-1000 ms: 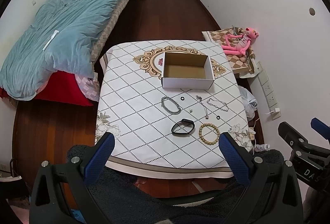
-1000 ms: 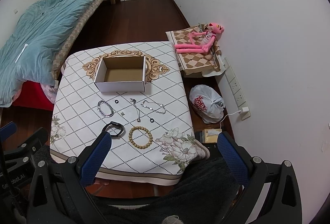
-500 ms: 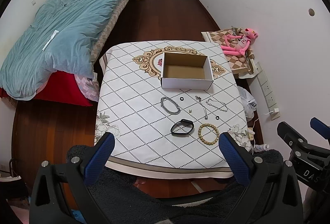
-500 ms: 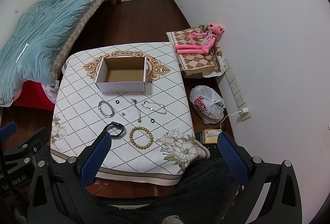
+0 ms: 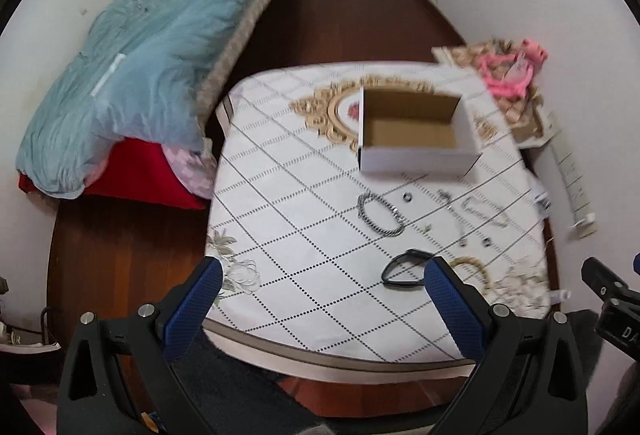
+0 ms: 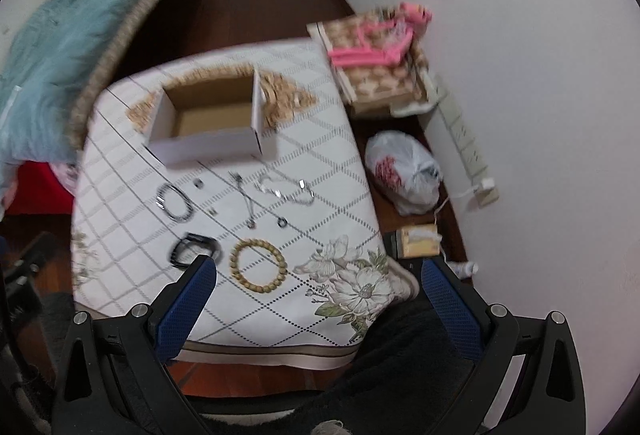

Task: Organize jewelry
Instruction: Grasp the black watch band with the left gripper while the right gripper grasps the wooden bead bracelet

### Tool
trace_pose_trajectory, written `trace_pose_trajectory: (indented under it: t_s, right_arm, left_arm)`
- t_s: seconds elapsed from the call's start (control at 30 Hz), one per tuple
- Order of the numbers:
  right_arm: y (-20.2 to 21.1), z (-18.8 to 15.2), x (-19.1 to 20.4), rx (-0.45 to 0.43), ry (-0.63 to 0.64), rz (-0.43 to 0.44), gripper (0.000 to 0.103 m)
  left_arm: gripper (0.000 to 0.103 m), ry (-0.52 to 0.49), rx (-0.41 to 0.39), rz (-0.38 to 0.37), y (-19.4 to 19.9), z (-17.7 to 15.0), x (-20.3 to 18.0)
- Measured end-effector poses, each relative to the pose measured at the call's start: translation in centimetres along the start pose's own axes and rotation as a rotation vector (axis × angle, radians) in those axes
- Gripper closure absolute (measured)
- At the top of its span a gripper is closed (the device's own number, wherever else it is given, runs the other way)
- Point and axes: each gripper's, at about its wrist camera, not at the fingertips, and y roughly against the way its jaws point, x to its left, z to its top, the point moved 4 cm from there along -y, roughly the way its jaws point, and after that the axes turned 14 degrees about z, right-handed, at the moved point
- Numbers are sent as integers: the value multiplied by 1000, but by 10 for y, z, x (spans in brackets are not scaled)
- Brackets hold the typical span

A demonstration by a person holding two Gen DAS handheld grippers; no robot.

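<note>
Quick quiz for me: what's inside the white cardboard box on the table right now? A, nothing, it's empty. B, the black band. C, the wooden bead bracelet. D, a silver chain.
A: the cardboard box shows only its bare brown floor, while the wooden bead bracelet, black band and silver chain bracelet all lie on the tablecloth in front of it.

Bare tablecloth (image 5: pixel 288 235) left of the jewelry lies open; the cardboard box (image 5: pixel 416 139) blocks behind it.
</note>
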Motion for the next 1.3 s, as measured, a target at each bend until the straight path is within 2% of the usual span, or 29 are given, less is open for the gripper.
trace_pose_trajectory:
  t_s: [0.03,0.2,0.53,0.77,0.83,0.87,0.93,0.97,1.07,1.13,1.2,1.23,1.3]
  right_arm:
    - [-18,-2,-3,26,-4,-5,0]
    - [-94,-13,-11,152,-14,-14,0]
    - [-181,-39,-10,279,-51,41,4]
    - [-211,-48,-13,306,-90,93,32]
    - [-214,-47,-10,293,-64,84,36]
    - [-214,-47,-7,286,-49,86,41]
    - [-212,-47,-3,268,-13,88,70]
    - [-210,-47,-1,264,4,81,93]
    - [-207,-47,-8,277,-18,71,93]
    - [-206,-49,-16,281,-32,80,93]
    - [-205,-49,-20,285,-43,98,93]
    - [-204,-48,-25,285,-49,106,93]
    - [-205,-48,-30,286,-57,115,92]
  left_arm:
    - [0,-16,20,23,-15,-1,-5]
    - [0,-86,93,26,-65,-9,-26]
    - [0,-146,203,22,-128,-21,-59]
    - [0,-166,243,-3,-146,-28,-69]
    - [0,-172,246,-26,-147,-30,-73]
    - [0,-175,245,-34,-147,-30,-75]
    - [1,-181,242,-61,-148,-31,-81]
    - [1,-185,240,-67,-151,-30,-84]
    - [1,-203,234,-88,-155,-29,-92]
    - [9,-223,228,-110,-158,-29,-100]
    - [34,-253,239,-125,-163,-33,-110]
    - [42,-267,244,-134,-166,-34,-114]
    - [71,-262,232,-174,-167,-34,-118]
